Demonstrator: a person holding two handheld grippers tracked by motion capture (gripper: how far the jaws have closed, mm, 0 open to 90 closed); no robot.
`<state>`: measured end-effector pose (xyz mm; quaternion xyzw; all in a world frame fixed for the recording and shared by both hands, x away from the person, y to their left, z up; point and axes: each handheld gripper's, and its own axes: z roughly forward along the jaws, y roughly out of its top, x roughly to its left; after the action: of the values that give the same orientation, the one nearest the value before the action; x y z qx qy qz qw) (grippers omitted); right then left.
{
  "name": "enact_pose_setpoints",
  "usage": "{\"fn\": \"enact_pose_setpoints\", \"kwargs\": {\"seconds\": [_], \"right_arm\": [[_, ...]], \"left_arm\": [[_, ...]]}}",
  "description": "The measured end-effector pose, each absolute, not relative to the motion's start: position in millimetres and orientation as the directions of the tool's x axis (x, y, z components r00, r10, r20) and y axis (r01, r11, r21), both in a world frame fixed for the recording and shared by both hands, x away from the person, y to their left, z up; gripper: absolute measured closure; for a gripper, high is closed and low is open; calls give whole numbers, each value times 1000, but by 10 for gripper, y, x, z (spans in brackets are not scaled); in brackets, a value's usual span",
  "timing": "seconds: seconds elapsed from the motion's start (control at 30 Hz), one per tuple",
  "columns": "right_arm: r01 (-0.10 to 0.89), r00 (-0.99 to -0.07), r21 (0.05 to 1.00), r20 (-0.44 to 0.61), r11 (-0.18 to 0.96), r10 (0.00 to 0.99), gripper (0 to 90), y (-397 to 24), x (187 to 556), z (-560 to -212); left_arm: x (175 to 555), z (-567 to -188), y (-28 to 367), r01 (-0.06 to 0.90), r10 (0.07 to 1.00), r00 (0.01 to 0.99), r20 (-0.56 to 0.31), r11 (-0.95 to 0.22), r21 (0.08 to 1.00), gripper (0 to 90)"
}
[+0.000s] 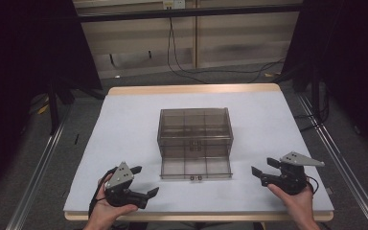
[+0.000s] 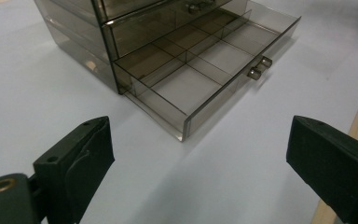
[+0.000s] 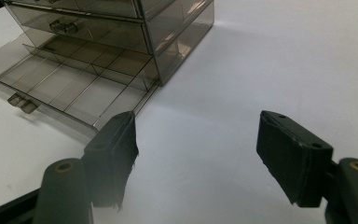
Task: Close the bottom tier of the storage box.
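A smoky clear-plastic drawer cabinet [image 1: 195, 134] sits mid-bench, its bottom drawer [image 1: 196, 167] pulled out toward six o'clock. I hold my left gripper [image 1: 141, 181] and right gripper [image 1: 263, 172] empty, fingers apart. The drawer looks light, slick and brittle, so I'd take its small twin knobs [image 1: 196, 178].

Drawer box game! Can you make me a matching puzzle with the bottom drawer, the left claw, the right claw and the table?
Things:
1. bottom drawer
2. left claw
3. right claw
4. table

States or places:
A. white top, holds the drawer box
B. pulled out, nothing inside
C. open, at the near right
D. open, at the near left

Pairs: 1-B, 2-D, 3-C, 4-A
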<state>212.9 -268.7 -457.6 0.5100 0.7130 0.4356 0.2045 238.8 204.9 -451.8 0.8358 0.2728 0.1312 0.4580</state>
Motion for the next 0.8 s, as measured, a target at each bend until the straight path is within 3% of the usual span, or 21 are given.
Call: {"fn": "enact_pose_setpoints", "kwargs": {"seconds": [0.47,0.8], "right_arm": [[556,-398,825,156,102,904,287,-2684,2135,-4588],[553,-418,823,140,130,898,287,-2643,2143,-4595]], "left_arm": [[2351,-4417,1880,301,516,856,-23,-462,834,111],[2374,-4348,1736,319,494,868,-47,-484,815,248]]}}
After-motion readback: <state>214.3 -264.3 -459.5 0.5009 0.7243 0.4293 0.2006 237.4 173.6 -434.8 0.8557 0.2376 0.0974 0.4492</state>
